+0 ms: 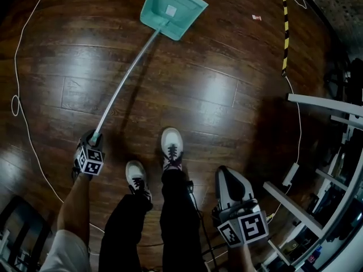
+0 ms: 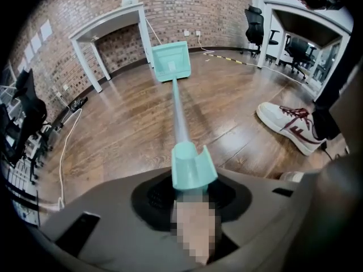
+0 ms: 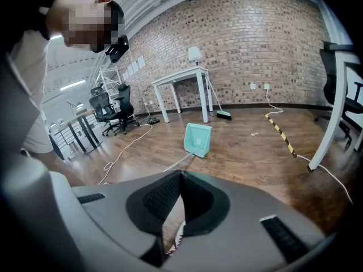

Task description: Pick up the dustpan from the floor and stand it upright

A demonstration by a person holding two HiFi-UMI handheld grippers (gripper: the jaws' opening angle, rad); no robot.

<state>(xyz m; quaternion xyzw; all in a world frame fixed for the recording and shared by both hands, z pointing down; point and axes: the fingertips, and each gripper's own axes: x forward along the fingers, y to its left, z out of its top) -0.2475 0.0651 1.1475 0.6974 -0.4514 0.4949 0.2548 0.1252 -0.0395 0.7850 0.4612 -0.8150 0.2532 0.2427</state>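
As jaws stand half-open, left tool [image 2: 193, 175] seemingly clamps dustpan handle [image 2: 180, 113].

No legible text, brand or number in any view. White sticker [image 1: 170, 10] on the dustpan [image 1: 186, 17]: print too small to read. Marker cubes [image 1: 89, 161]: black-and-white square patterns, no letters. Floor tape [image 1: 285, 33]: yellow-and-black warning stripes, no wording.

- The teal plastic dustpan [image 1: 173, 7] lies on the dark wooden plank floor [image 1: 198, 95], well ahead of the left gripper [image 1: 93, 137].
- Its long metal handle [image 1: 127, 75] runs back to that gripper and ends between the jaws.
- Two white sneakers [image 1: 171, 146] stand between the left gripper and the right gripper [image 1: 227, 177].
- A thin white cable [image 1: 17, 67] lies left of the left gripper.
- A yellow-and-black tape strip [image 1: 285, 35] lies ahead of the right gripper.
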